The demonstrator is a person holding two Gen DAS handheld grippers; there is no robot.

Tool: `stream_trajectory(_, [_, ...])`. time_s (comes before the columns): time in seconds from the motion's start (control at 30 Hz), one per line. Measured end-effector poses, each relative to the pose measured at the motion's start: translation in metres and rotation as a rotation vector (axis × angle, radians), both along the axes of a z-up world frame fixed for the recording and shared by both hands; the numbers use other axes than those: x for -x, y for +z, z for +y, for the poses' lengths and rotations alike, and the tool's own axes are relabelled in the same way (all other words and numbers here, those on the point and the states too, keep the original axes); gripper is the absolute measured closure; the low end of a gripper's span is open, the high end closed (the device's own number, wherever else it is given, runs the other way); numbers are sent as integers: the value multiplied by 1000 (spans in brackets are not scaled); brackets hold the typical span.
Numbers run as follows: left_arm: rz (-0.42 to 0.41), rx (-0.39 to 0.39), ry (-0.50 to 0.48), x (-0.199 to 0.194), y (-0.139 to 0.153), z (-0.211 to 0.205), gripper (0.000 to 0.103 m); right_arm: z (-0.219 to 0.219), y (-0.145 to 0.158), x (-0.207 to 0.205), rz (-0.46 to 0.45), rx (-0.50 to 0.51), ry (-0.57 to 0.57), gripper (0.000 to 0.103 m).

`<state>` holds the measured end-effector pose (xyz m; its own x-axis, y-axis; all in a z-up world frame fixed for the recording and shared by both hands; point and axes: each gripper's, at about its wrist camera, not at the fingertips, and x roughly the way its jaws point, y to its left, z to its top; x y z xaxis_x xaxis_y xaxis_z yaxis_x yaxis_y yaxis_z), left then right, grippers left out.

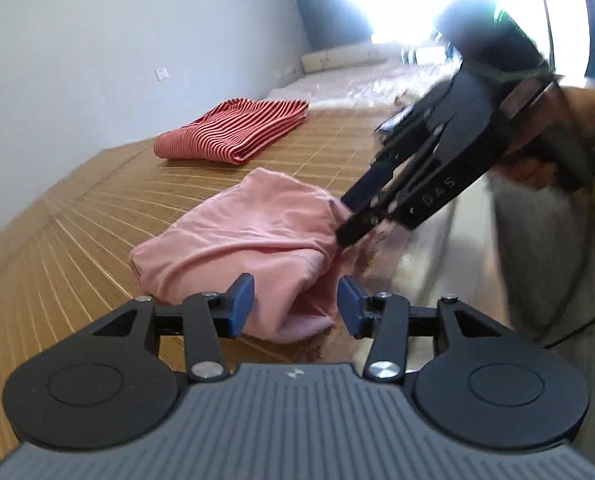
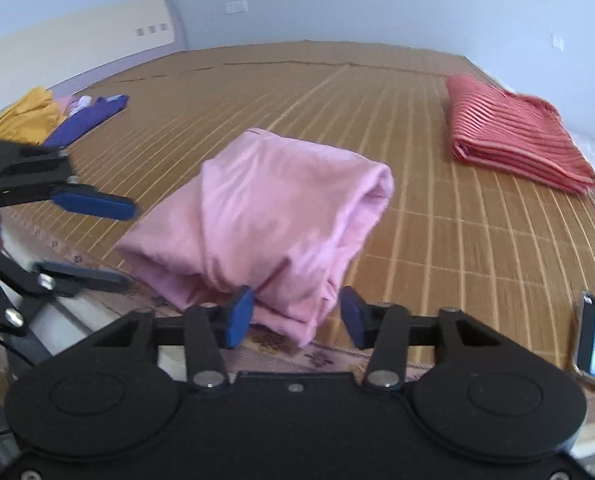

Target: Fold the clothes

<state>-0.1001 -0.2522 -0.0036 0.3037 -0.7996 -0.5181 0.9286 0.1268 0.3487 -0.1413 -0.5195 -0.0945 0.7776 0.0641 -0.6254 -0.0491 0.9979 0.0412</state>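
The pink cloth [image 2: 281, 216], soft, light and slack, lies loosely bundled; grip a thick folded edge. Left claw [image 1: 295, 306] and right claw [image 2: 297, 312] both gape wide, empty.

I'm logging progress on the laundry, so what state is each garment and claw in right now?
pink garment: loosely folded, rumpled, at the mat's near edge.
striped red garment: neatly folded, lying apart.
yellow and purple clothes: unfolded heap.
left claw: open.
right claw: open.

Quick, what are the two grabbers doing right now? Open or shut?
Left gripper: open, fingers apart, holding nothing, just in front of the pink garment.
Right gripper: open, holding nothing, its fingers at the pink garment's near edge.
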Motion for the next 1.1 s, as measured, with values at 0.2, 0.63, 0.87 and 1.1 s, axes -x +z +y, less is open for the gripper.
stream_trajectory(0.2, [-143,-85,152,-8,-18,-15,49,1,5,5,-51,61,-9,96])
stream_trajectory(0.63, [-14,-66,214,-26,-25,8,49,-18,0,13,65,47,-68,83])
stream_trajectory(0.87, [-32,-53,150,-14,-20,4,49,-11,5,12,26,-31,27,61])
stream_trajectory(1.1, [-68,-64,162,-15,-25,-2,49,-5,12,17,-7,-156,95,96])
